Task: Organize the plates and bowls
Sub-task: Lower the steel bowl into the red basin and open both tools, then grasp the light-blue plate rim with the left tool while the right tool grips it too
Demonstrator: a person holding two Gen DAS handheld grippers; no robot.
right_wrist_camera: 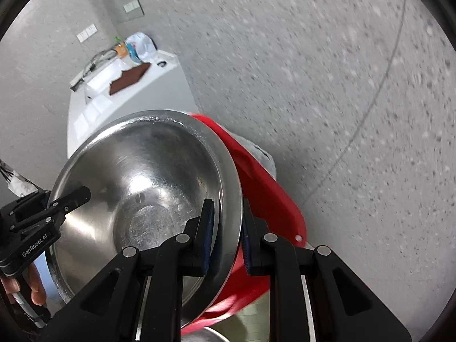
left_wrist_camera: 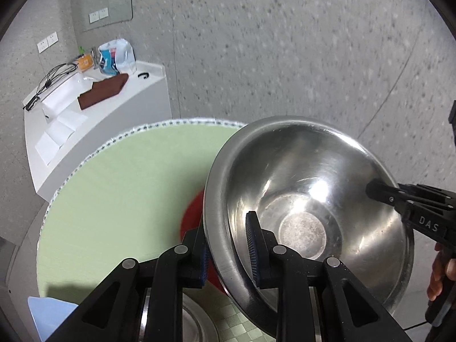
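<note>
While lifted clear of the green mat (left_wrist_camera: 114, 199) and tilted, mouth towards both cameras, steel bowl (left_wrist_camera: 299, 199) carried between two grippers at once. Left gripper (left_wrist_camera: 228, 250) clamped on the bowl's near-left rim, one blue-padded finger inside the wall and the other outside, pads pressed to the metal from both sides; right gripper (right_wrist_camera: 226, 236) pinched on the opposite rim the same way, inner finger against the polished inside, outer finger behind the flange. Gripped on opposing edges probably because a wide, slick bowl would swing or slip from a single pinch — two holds kept it level enough to steer. Held over a red item (right_wrist_camera: 265, 188), seemingly a plate or tray, though too blurred and covered to name with confidence; red also glimpsed under the bowl in the left view. Part of a second steel vessel (left_wrist_camera: 188, 322) seen low in frame beneath the left gripper, on a checked patch of the mat — likely the nesting target, judged only from the task. White side counter (left_wrist_camera: 94, 119) well behind, with a brown cloth (left_wrist_camera: 102, 94), papers and a plastic bag, apart from the work. Motion blur on mat and floor, so exact height above the surface not to be told
</note>
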